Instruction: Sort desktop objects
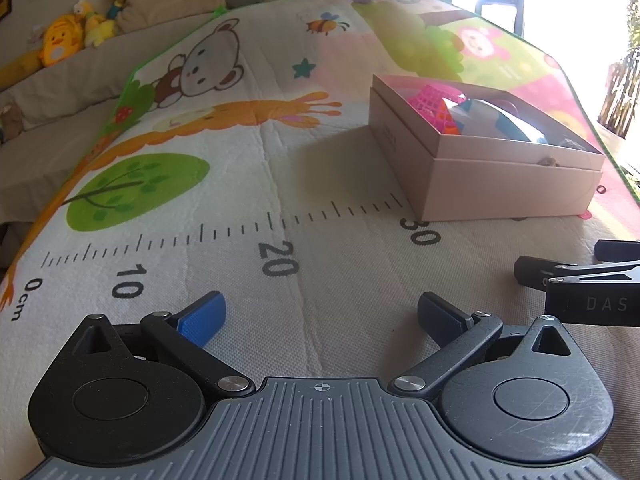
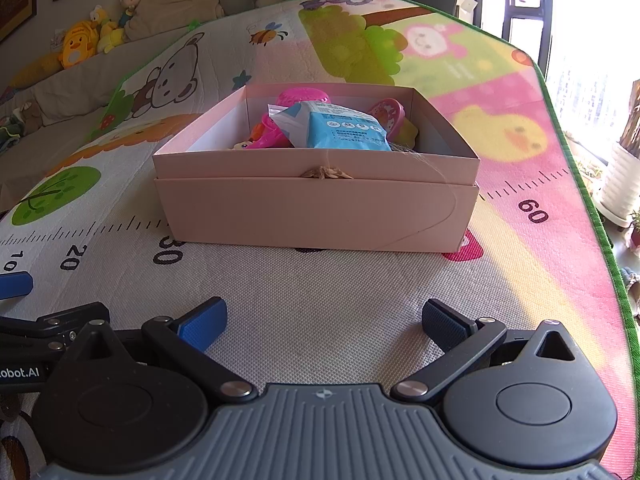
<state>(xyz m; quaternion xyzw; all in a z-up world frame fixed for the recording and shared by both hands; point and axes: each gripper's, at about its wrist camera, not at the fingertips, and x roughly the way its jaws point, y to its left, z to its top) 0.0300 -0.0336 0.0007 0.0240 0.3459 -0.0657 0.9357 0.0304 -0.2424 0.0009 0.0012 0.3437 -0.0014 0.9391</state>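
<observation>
A pale pink open cardboard box (image 2: 316, 208) stands on the printed play mat, straight ahead in the right wrist view and at the upper right in the left wrist view (image 1: 500, 184). It holds a blue-and-white packet (image 2: 340, 128), pink plastic toys (image 2: 304, 98) and other small items. My right gripper (image 2: 324, 322) is open and empty, low over the mat in front of the box. My left gripper (image 1: 322, 316) is open and empty, left of the box near the printed 20 mark. The right gripper's body shows at the left view's right edge (image 1: 584, 284).
The colourful play mat (image 1: 240, 208) with a printed ruler covers the surface; its green edge (image 2: 600, 216) drops off at the right. Plush toys (image 1: 64, 40) and cushions (image 2: 180, 4) line a sofa behind. Potted plants (image 2: 624, 184) stand by the window at right.
</observation>
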